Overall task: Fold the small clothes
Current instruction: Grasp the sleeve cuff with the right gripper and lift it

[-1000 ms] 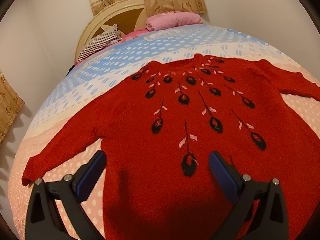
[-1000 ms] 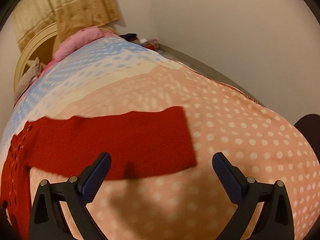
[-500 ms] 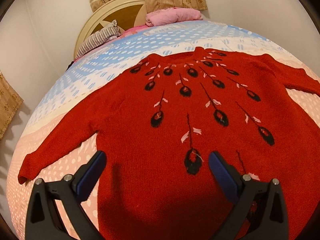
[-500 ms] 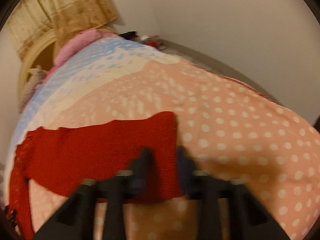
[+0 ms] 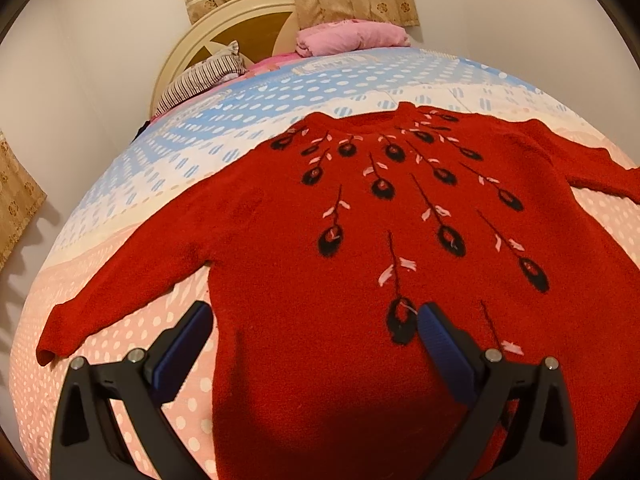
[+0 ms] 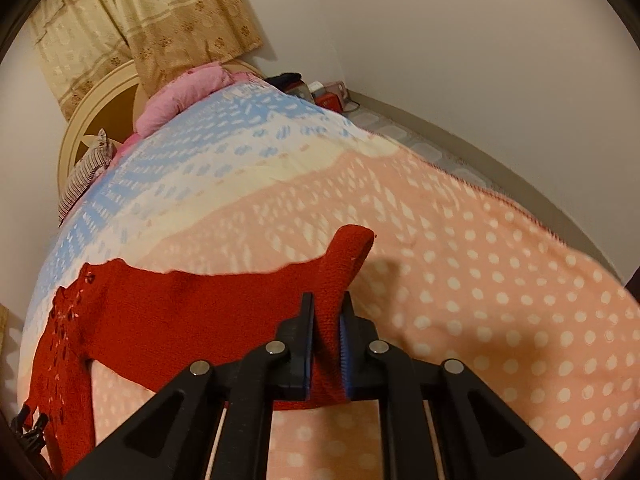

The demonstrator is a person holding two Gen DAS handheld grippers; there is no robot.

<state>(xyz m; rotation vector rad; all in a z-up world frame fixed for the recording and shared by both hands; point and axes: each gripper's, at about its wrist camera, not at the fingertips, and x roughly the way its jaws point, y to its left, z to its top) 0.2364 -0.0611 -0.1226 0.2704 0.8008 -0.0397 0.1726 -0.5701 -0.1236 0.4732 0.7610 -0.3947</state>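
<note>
A red knit sweater (image 5: pixel 360 264) with black and pink feather motifs lies flat, front up, on the bed, both sleeves spread out. My left gripper (image 5: pixel 316 332) is open and hovers above the sweater's lower left body, holding nothing. In the right wrist view my right gripper (image 6: pixel 327 340) is shut on the cuff end of the sweater's right sleeve (image 6: pixel 224 312), which is pinched and lifted off the blanket, the cuff tip (image 6: pixel 354 240) curling up beyond the fingers.
The bed is covered by a dotted blanket (image 6: pixel 480 280), pink near me, blue farther away. A pink folded bundle (image 5: pixel 352 36), a striped pillow (image 5: pixel 200 80) and a round headboard (image 5: pixel 224 24) stand at the far end. Small items (image 6: pixel 320 92) sit on the floor by the wall.
My right gripper moved onto the sleeve end, closed on it and lifted it. My left gripper stayed open and shifted slightly over the sweater body.
</note>
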